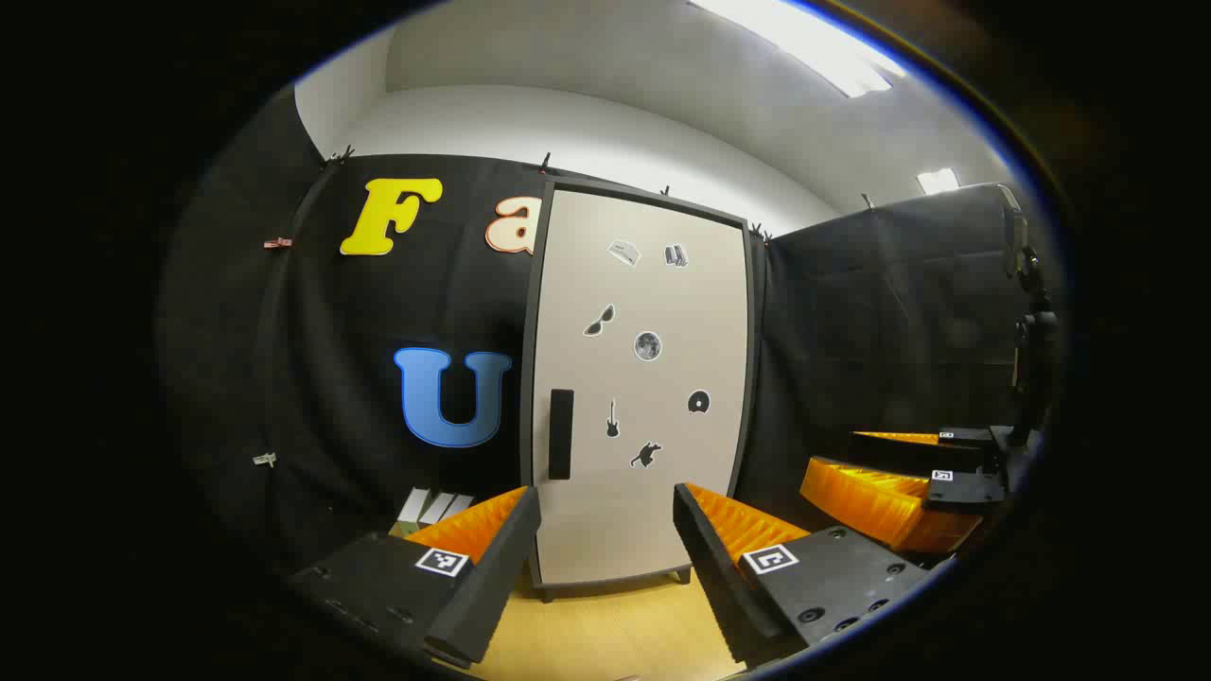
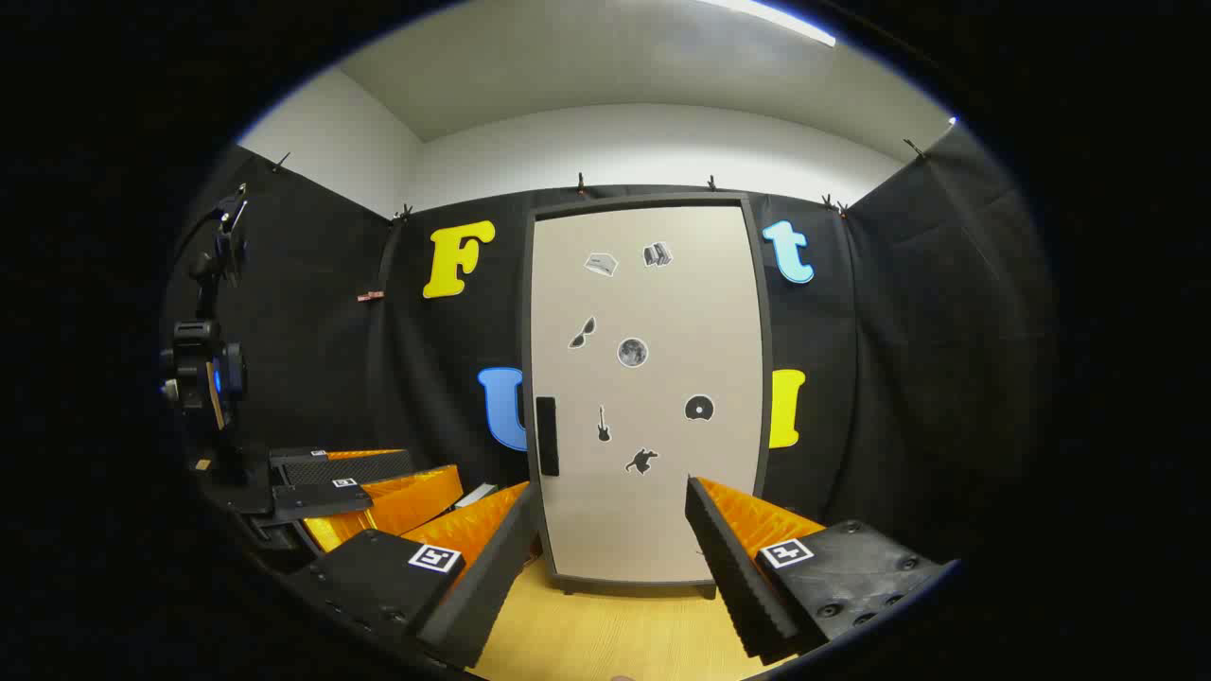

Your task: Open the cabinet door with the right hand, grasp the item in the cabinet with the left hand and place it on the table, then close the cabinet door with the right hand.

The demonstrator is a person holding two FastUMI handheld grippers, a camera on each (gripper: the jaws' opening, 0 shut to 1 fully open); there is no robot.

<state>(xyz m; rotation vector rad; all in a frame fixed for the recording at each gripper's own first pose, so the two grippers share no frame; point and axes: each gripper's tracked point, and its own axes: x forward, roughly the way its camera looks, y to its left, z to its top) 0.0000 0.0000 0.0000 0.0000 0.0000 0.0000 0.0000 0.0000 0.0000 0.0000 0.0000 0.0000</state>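
The cabinet (image 1: 643, 378) stands shut on the wooden table (image 1: 605, 624), straight ahead of both grippers. Its pale door carries several small stickers and a black upright handle (image 1: 560, 433) near the left edge. My left gripper (image 1: 605, 558) is open and short of the door, with nothing between its fingers. In the right gripper view the same door (image 2: 648, 397) and its handle (image 2: 547, 435) face me. My right gripper (image 2: 605, 567) is also open and empty there. The item inside is hidden behind the door. The right gripper (image 1: 899, 492) shows at the far right of the left gripper view.
The left gripper (image 2: 369, 497) lies low at the left of the right gripper view. A black camera stand (image 2: 203, 378) rises at the booth's side. A few small white cards (image 1: 435, 506) lean against the cloth left of the cabinet. Bare table (image 2: 605, 634) lies before the door.
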